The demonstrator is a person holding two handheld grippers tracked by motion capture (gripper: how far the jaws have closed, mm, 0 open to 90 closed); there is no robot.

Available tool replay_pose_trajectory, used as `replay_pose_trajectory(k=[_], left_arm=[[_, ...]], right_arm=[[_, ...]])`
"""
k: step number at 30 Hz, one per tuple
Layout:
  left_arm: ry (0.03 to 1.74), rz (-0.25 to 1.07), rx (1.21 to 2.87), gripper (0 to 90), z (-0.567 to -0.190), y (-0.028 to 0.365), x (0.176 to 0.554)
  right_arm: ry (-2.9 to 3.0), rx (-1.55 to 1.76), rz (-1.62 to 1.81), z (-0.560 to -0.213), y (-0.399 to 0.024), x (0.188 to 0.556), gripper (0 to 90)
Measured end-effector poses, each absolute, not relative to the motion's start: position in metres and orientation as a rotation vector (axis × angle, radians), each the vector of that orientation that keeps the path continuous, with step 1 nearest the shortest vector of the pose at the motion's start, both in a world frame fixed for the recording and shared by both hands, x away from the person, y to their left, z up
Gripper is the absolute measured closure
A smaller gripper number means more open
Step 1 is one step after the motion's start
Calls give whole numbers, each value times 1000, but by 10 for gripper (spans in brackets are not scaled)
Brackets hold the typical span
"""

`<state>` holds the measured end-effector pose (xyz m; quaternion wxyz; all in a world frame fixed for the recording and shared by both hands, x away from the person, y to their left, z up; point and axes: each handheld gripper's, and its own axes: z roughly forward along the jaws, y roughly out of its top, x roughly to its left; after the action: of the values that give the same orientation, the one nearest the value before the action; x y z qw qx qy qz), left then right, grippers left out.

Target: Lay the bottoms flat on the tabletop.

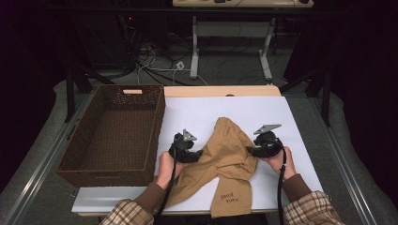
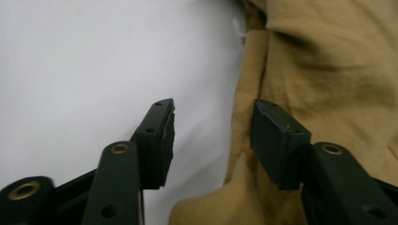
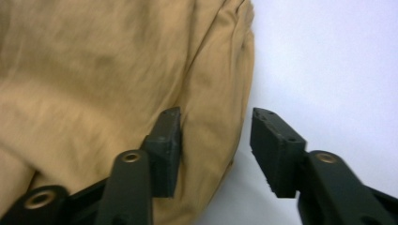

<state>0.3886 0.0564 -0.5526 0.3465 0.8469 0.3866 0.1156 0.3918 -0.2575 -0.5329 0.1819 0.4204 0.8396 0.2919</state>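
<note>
The tan garment (image 1: 228, 159) lies crumpled on the white table (image 1: 197, 112), right of the wicker basket (image 1: 115, 133); soft and light, it should be pinched at its side edges. The left claw (image 1: 196, 154) and right claw (image 1: 251, 151) stand half open at those edges, gripping nothing. Near its near hem it reads "good time".

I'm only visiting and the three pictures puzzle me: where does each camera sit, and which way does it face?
High view: above the person's side, facing forward and down on the white table, tan garment and basket; both hands and sleeves show.
Left gripper view: rides the left claw, looking along its open jaws at the garment's edge.
Right gripper view: rides the right claw, jaws open astride the opposite edge.
Shared: the same tan garment on white table.
</note>
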Motion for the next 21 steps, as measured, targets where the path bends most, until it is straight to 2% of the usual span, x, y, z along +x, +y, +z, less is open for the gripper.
replay_pose_trajectory(k=[2,4,6,8,11,14,21], left_arm=[[1014,274,2194,488,-556,56,390],[997,256,2193,537,-556,56,390],[973,225,2189,634,-556,55,389],[948,200,2190,755,-557,54,387],[934,238,2189,849,-555,52,383],[935,302,2153,867,-549,54,380],[952,417,2012,876,-526,68,372]], right_arm=[[2353,1195,822,-535,-255,395,489],[2359,1216,812,-539,-253,400,487],[2391,1227,811,-546,-253,404,538],[2410,1242,855,-548,-254,404,635],[2429,1216,860,-547,-252,401,767],[2420,1197,841,-544,-252,398,814],[2332,1219,888,-525,-271,390,825]])
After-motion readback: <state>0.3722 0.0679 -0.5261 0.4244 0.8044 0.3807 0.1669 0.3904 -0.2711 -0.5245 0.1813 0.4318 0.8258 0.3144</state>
